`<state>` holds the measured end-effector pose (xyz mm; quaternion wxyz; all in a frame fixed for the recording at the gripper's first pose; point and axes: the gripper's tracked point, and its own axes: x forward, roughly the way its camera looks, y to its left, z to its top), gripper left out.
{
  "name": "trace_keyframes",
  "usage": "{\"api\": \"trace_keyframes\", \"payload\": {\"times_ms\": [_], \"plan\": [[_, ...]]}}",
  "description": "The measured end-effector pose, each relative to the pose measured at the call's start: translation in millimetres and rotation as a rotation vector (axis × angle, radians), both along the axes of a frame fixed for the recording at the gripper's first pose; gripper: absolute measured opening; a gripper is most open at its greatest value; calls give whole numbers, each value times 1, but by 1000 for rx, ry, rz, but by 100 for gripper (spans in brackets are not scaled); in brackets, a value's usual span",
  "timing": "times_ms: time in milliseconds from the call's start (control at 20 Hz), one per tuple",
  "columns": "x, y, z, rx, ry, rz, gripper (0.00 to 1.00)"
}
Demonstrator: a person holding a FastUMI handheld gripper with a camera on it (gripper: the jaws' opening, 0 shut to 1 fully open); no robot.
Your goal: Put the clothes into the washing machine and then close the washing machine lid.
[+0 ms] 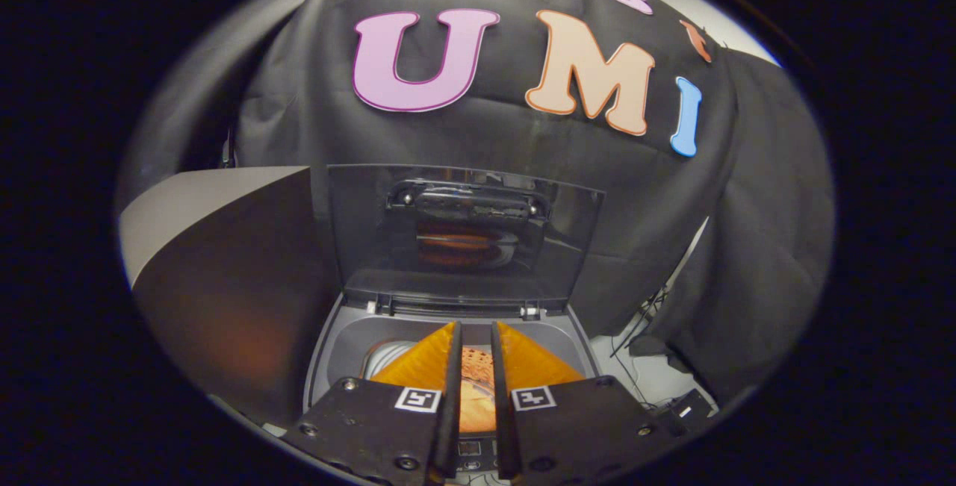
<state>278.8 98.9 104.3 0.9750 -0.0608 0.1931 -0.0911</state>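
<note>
Now the gripper (475,389) hangs over the open washing machine (448,322), fingers narrow, orange cloth (476,393) between them; whether they pinch it I cannot tell. Lid (463,236) stands upright beyond. Risk: cloth snagging on the rim, or draping out and blocking the lid.

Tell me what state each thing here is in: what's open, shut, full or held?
Washing machine lid: open, standing upright behind the tub opening.
Washing machine: top open, drum exposed below the fingers.
Orange clothes: seen between the fingers, over the drum opening; whether they are gripped or already lying inside, I cannot tell.
Hand-held gripper: fingers close together with a narrow gap, poised over the opening.
</note>
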Motion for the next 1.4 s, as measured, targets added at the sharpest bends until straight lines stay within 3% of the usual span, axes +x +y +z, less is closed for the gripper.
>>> {"api": "trace_keyframes", "payload": {"times_ms": [750,900,1150,1250,1400], "plan": [[1,11,10,4,-15,25,20],[11,17,14,11,-19,34,21],[47,33,60,39,-90,63,21],[65,41,82,43,-118,80,28],[95,50,114,44,-169,91,48]]}}
